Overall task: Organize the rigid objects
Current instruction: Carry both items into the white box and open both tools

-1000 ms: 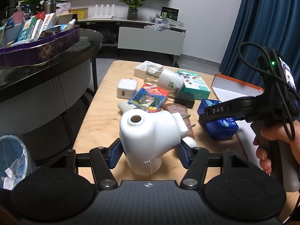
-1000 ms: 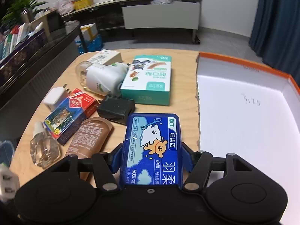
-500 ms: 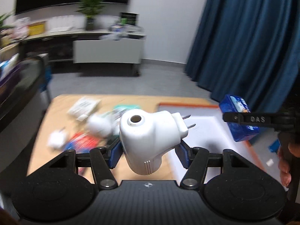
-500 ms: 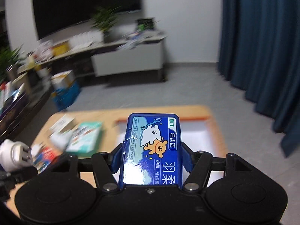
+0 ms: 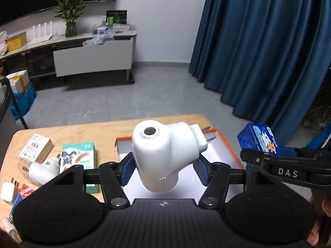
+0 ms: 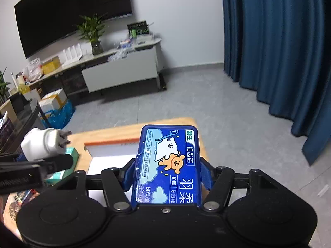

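My left gripper (image 5: 164,170) is shut on a white plug-in device (image 5: 163,155) with two metal prongs pointing right. It hangs above the white tray with an orange rim (image 5: 223,142) on the wooden table (image 5: 82,130). My right gripper (image 6: 167,173) is shut on a blue floss-pick box (image 6: 168,163) printed with cartoon animals, held over the same tray (image 6: 111,144). In the left wrist view the blue box (image 5: 258,138) shows at the right; in the right wrist view the white device (image 6: 41,142) shows at the left.
Left of the tray lie a green-and-white box (image 5: 79,155), a cardboard box (image 5: 36,147), another white plug-in device (image 5: 43,170), a white charger (image 5: 7,192) and a red card pack (image 5: 23,192). Blue curtains (image 5: 269,51) hang at the right. A low cabinet (image 5: 93,55) stands beyond.
Both grippers have swung right from over the cluttered table to above the orange-rimmed tray, each carrying its object and rising a little. Neither grip has altered.
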{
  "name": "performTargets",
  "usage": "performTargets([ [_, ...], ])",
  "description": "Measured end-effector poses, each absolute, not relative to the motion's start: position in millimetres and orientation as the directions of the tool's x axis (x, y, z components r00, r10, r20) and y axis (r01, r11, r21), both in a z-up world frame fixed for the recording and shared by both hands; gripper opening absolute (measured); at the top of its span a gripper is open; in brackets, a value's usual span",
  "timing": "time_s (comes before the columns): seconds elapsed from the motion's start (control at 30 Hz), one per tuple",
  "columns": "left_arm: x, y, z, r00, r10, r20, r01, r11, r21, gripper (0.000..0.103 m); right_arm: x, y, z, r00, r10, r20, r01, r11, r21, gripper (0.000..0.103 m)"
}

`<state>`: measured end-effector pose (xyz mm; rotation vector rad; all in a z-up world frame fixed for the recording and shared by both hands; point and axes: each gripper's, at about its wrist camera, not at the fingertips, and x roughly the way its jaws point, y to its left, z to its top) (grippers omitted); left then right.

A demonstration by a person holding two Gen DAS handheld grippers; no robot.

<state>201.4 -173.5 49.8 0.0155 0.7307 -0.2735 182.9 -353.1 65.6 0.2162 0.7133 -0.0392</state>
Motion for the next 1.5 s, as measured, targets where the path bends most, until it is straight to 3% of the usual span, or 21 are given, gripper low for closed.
performTargets([
  [0.33, 216.1, -171.7, 45.5, 0.689, -0.188, -0.7, 0.203, 0.977, -0.063, 0.061, 206.3, -346.0, 46.9, 0.736, 0.058, -0.675, 0.085, 0.981, 0.177, 0.074],
  [1.5, 251.3, -177.9, 12.9, 0.635, -0.182, -0.75, 0.167, 0.981, -0.096, 0.061, 257.9, -333.3, 1.4, 0.671, 0.037, -0.74, 0.068, 0.991, 0.111, 0.075],
])
